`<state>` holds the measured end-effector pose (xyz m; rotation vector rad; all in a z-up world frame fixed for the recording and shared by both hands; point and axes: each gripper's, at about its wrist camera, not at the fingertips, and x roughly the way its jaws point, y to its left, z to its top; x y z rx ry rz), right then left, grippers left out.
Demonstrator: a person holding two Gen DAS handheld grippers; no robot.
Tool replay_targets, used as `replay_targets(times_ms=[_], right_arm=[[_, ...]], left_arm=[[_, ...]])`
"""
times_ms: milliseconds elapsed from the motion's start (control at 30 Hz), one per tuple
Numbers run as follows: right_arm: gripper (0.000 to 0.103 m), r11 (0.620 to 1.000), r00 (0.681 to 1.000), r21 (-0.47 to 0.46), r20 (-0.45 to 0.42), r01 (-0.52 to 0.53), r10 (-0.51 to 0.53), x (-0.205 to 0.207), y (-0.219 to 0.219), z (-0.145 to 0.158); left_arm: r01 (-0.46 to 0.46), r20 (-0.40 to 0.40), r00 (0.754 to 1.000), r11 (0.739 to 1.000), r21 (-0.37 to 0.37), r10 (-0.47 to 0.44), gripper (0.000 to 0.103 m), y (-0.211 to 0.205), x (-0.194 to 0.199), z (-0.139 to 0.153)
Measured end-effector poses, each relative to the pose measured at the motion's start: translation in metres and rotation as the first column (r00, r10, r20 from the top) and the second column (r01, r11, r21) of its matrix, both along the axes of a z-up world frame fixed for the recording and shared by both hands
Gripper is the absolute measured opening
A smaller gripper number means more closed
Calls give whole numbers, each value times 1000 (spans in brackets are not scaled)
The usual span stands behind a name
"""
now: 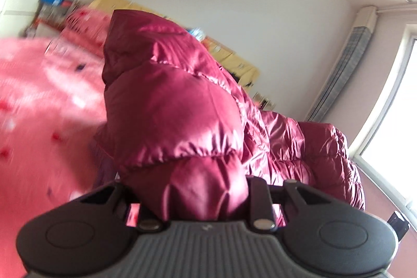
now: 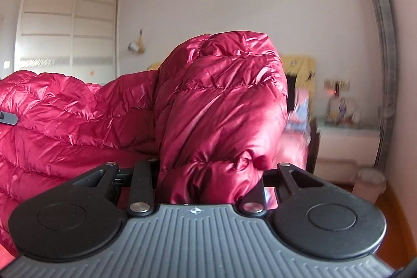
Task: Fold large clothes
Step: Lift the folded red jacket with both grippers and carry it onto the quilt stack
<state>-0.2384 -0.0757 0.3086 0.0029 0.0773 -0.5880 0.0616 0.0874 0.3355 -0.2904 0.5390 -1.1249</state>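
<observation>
— So, where is the big red puffy jacket (image 1: 182, 100) right now?

— It is up in the air, right in front of both hand-held grippers. The left hand-held gripper (image 1: 206, 197) is clamped on a puffy bunch of it. You can see the shiny cloth squeezed between its two black fingers.

— And the other one?

— The right hand-held gripper (image 2: 206, 184) is pinching another bunch of the jacket (image 2: 221, 100) the same way. Both have cloth packed tight between the fingers.

— Which way does the jacket run?

— Its long side runs from one hand to the other. In the left wrist view it goes off to the lower right of the frame. In the right wrist view it goes off to the left of the frame. Each hand has one end, so no hand is nearer than the other. I think the coming move is to lay it down flat or bring the two ends together.

— What is under it?

— A bed with a pink cover (image 1: 39, 95) and little red spots, at the left of the left wrist view. It looks blurry.

— And the room?

— White walls, a tall white wardrobe (image 2: 67, 25) at the upper left of the right wrist view, and a bright window (image 1: 391, 95) at the right edge of the left wrist view.
</observation>
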Motion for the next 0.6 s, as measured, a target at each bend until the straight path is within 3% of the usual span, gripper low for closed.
replay_targets(times_ms=[133, 267, 400, 600], right_arm=[[39, 998, 999, -54, 27, 43, -42, 34, -49, 33], [39, 992, 996, -97, 38, 87, -83, 84, -108, 48], [39, 988, 993, -96, 10, 118, -118, 142, -172, 34], [39, 980, 981, -102, -83, 168, -177, 212, -239, -18]], left_arm=[[16, 73, 997, 999, -42, -13, 27, -39, 30, 32], [16, 113, 994, 998, -58, -9, 28, -89, 75, 37], [-6, 97, 995, 998, -59, 11, 29, -134, 123, 10], [-63, 63, 996, 998, 24, 61, 29, -198, 184, -49]])
